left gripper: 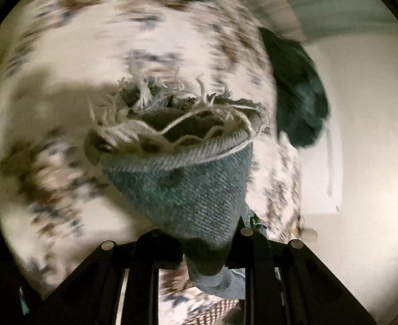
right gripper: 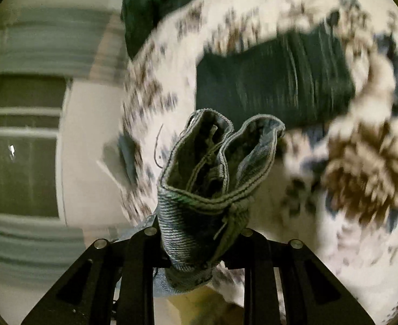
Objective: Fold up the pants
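The pants are blue denim jeans. In the left wrist view my left gripper [left gripper: 204, 246] is shut on a frayed hem of the jeans [left gripper: 177, 162], which bunches up in front of the camera with loose white threads. In the right wrist view my right gripper [right gripper: 199, 243] is shut on a stitched edge of the jeans [right gripper: 207, 184], folded into two loops that stand up between the fingers. Both pieces are held above a patterned bed cover [right gripper: 348, 162]. The rest of the jeans is hidden.
The bed cover [left gripper: 63, 81] is white with brown and blue flowers, blurred by motion. A dark green folded garment [right gripper: 274, 81] lies on it, and another dark cloth [left gripper: 296, 92] hangs at the bed's edge. A pale wall and window [right gripper: 23, 146] stand beyond.
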Tool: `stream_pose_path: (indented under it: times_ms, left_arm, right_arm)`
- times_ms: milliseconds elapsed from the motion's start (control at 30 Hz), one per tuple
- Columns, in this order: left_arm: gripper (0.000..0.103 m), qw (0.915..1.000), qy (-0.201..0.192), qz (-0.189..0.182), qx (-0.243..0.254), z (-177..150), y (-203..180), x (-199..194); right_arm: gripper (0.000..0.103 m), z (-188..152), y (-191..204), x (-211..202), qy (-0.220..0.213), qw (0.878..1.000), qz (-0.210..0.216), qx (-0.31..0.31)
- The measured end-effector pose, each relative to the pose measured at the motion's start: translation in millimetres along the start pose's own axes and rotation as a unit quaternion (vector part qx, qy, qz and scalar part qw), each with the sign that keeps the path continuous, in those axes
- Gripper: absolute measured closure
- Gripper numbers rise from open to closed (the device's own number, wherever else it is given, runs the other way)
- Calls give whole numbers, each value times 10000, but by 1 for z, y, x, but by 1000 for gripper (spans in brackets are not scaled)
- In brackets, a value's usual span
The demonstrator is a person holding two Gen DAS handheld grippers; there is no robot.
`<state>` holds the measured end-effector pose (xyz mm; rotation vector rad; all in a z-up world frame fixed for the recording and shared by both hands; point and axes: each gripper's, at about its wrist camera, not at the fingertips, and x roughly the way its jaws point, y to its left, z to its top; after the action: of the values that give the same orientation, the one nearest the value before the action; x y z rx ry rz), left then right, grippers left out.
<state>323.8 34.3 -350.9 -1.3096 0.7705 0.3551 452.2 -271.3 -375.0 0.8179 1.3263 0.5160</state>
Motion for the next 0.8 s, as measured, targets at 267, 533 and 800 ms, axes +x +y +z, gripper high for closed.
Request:
stream_pose_path:
  times_ms: [267,533,800]
  left_arm:
    - [85,9866,854,-759,1164,55,-124,146]
    - [85,9600,1933,-113,2022,67,-64,312]
    - [81,9470,2278,-32,2262,69,-21,317]
  right_arm:
    - [77,101,9,-42,-1666,9854,80,332]
    - [77,107,-97,28,-2238,9674,-323,1139]
    - [76,81,-131,57,-2351,9603,-499,1420]
